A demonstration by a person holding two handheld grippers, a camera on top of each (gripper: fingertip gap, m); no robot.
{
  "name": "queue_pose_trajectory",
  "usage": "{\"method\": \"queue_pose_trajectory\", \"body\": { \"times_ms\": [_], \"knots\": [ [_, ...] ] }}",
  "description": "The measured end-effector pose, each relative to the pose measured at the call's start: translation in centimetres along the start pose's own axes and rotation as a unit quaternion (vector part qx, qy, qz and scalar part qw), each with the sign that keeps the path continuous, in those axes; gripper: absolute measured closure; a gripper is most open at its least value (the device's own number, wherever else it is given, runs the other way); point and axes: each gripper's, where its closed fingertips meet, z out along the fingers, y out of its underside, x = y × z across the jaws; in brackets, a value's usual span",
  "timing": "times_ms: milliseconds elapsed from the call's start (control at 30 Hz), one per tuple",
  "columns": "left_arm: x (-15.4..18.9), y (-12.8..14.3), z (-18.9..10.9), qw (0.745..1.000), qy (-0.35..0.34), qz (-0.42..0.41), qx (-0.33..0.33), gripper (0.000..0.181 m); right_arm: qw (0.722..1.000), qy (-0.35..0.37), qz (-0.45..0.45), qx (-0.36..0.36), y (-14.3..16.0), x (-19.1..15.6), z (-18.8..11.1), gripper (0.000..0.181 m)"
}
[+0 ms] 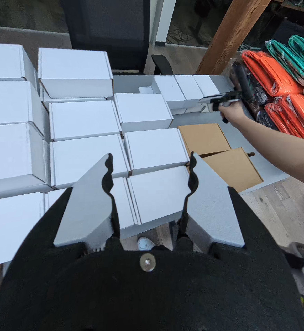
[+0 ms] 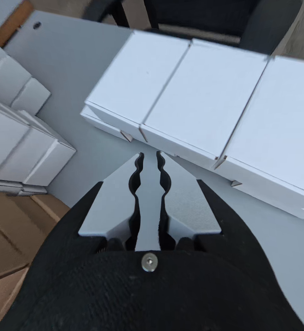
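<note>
Hovering left gripper (image 1: 150, 157) agape, right gripper (image 2: 150, 153) narrowly parted, three white boxes (image 2: 201, 96), two brown boxes (image 1: 217, 148).

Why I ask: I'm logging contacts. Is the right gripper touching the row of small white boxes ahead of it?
Cannot tell. In the right wrist view the right gripper, slightly open and empty, has its fingertips right at the near edge of the white boxes, and blur hides any gap.

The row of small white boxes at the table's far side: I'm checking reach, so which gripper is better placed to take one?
Right, probably. The right gripper sits just short of that row, jaws slightly apart; the left gripper hangs open over nearer boxes.
</note>
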Motion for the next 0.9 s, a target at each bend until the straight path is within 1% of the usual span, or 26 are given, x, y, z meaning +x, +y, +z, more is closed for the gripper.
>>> {"method": "queue_pose_trajectory", "body": {
  "times_ms": [33,100,133,167,200,233,267,300,333,367,400,433,467,500,533,567,600,633,667,700,733,767,833,867,900],
  "knots": [
    [-1.7,0.2,-0.4,1.000,-0.020,0.010,0.012,0.093,0.999,-0.001,-0.023,0.038,-1.5,-2.0,-2.0,0.167],
    [-6.0,0.5,-1.6,0.995,-0.077,0.046,0.037,0.082,0.988,-0.006,-0.099,0.122,-5.5,-7.8,-6.5,0.162],
    [-8.6,0.3,-2.2,0.990,-0.114,0.074,0.048,0.076,0.977,-0.013,-0.139,0.164,-7.7,-11.3,-8.5,0.153],
    [-11.5,-0.1,-2.9,0.980,-0.159,0.105,0.062,0.070,0.965,-0.035,-0.174,0.196,-9.8,-15.3,-9.9,0.143],
    [-14.4,-0.7,-3.5,0.967,-0.201,0.136,0.079,0.064,0.953,-0.069,-0.208,0.211,-11.5,-19.4,-10.5,0.131],
    [-17.1,-1.3,-3.7,0.958,-0.227,0.150,0.086,0.062,0.942,-0.104,-0.240,0.208,-12.8,-23.3,-10.4,0.117],
    [-19.5,-1.5,-3.3,0.960,-0.232,0.135,0.075,0.052,0.934,-0.134,-0.270,0.191,-14.0,-26.7,-9.7,0.101],
    [-21.2,-1.4,-2.2,0.970,-0.217,0.101,0.046,0.042,0.927,-0.162,-0.294,0.167,-15.3,-30.0,-8.6,0.083],
    [-22.4,-0.9,-0.9,0.980,-0.188,0.067,0.003,0.035,0.920,-0.181,-0.317,0.141,-16.6,-32.8,-7.3,0.065],
    [-23.1,-0.3,0.3,0.986,-0.154,0.045,-0.050,0.032,0.908,-0.196,-0.352,0.112,-17.8,-35.4,-5.6,0.055],
    [-23.8,0.3,1.2,0.986,-0.130,0.034,-0.103,0.029,0.893,-0.204,-0.394,0.079,-18.7,-37.6,-3.7,0.053],
    [-24.7,0.8,1.7,0.981,-0.118,0.040,-0.149,0.027,0.879,-0.205,-0.429,0.038,-19.3,-39.3,-1.3,0.048],
    [-25.3,1.2,2.0,0.975,-0.104,0.066,-0.186,0.028,0.869,-0.205,-0.451,-0.009,-19.6,-40.6,1.1,0.044],
    [-25.5,1.3,2.1,0.967,-0.081,0.110,-0.213,0.033,0.858,-0.206,-0.466,-0.060,-19.6,-41.5,3.3,0.042],
    [-25.4,1.5,2.0,0.954,-0.052,0.172,-0.238,0.035,0.850,-0.198,-0.476,-0.109,-19.4,-41.9,5.4,0.036],
    [-25.5,1.8,1.7,0.931,-0.027,0.248,-0.266,0.034,0.841,-0.191,-0.482,-0.154,-19.1,-42.0,7.1,0.032],
    [-25.8,2.1,1.4,0.900,-0.013,0.326,-0.290,0.031,0.836,-0.178,-0.484,-0.187,-19.1,-41.7,8.8,0.031],
    [-26.3,2.3,1.2,0.867,-0.005,0.395,-0.305,0.033,0.833,-0.169,-0.483,-0.209,-18.9,-41.5,10.3,0.031],
    [-26.5,2.7,1.2,0.837,0.014,0.445,-0.318,0.041,0.833,-0.167,-0.476,-0.228,-18.6,-41.4,11.5,0.031],
    [-26.5,3.3,1.4,0.814,0.036,0.476,-0.330,0.043,0.834,-0.165,-0.466,-0.246,-18.2,-41.3,12.6,0.031],
    [-26.8,3.9,1.8,0.797,0.052,0.493,-0.345,0.043,0.833,-0.159,-0.459,-0.265,-17.7,-41.0,13.5,0.030],
    [-27.2,4.3,2.4,0.784,0.062,0.505,-0.356,0.041,0.832,-0.156,-0.454,-0.279,-17.2,-40.7,14.2,0.031],
    [-27.5,4.9,3.8,0.771,0.081,0.518,-0.360,0.044,0.829,-0.147,-0.447,-0.301,-16.3,-40.1,15.2,0.031],
    [-27.5,5.0,4.5,0.772,0.090,0.519,-0.355,0.045,0.827,-0.138,-0.449,-0.308,-16.0,-39.6,15.6,0.030],
    [-27.3,5.4,5.0,0.776,0.102,0.512,-0.355,0.046,0.825,-0.134,-0.452,-0.311,-15.8,-39.4,15.9,0.033]
  ]
}}
